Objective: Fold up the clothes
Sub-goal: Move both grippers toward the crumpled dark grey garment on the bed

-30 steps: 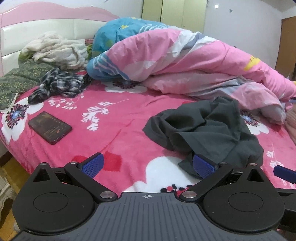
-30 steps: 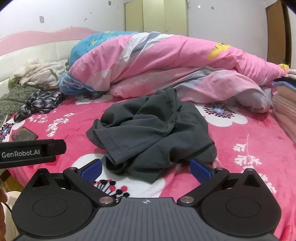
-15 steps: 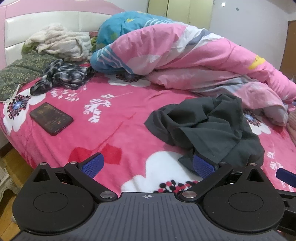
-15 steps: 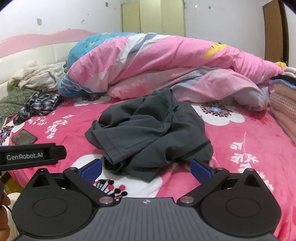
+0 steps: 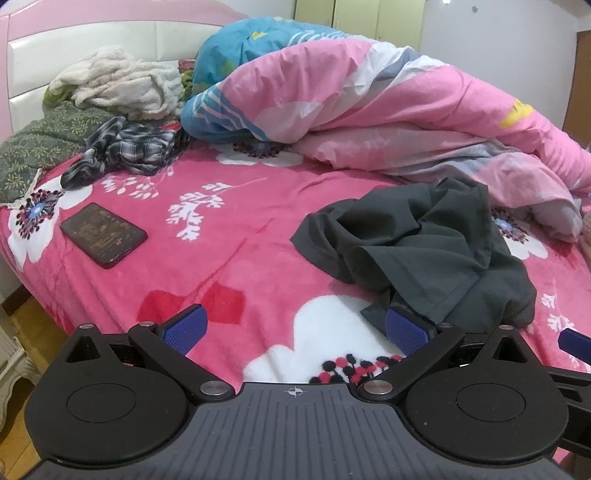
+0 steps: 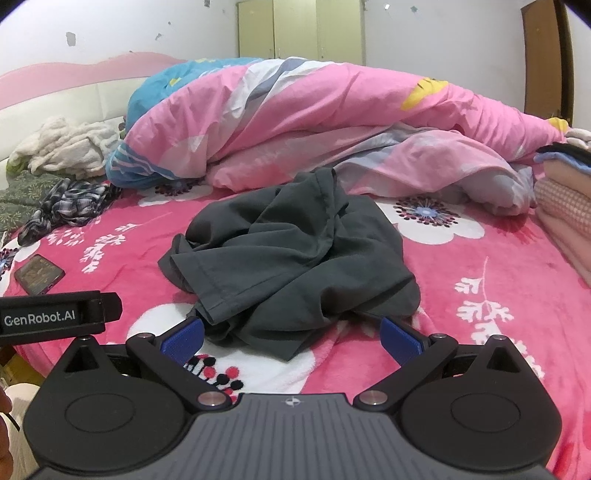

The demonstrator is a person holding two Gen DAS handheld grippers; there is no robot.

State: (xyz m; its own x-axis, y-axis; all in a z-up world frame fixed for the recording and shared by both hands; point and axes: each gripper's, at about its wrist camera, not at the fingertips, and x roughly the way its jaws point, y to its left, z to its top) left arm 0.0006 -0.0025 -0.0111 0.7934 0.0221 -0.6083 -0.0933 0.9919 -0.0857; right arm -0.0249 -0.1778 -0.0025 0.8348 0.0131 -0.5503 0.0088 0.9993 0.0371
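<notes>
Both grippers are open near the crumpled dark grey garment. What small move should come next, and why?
Probably ease the right gripper forward and close on the dark grey garment at its near hem: it lies bunched on the bed, and the open jaws already frame that edge.

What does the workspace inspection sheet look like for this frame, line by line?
Surface: bed with pink floral blanket, flat near the front edge.
Job's things: dark grey garment crumpled in a heap, unfolded.
Clutter: phone lying flat on the left; plaid cloth and white fluffy cloth by the headboard; bunched pink duvet behind the garment; folded stack at the right edge.
Grippers: left tool open, empty, one pad against the garment's edge; right tool open, straddling the near hem, nothing gripped.
Cables: nothing seen.
Surroundings: wardrobe against the far wall.
</notes>
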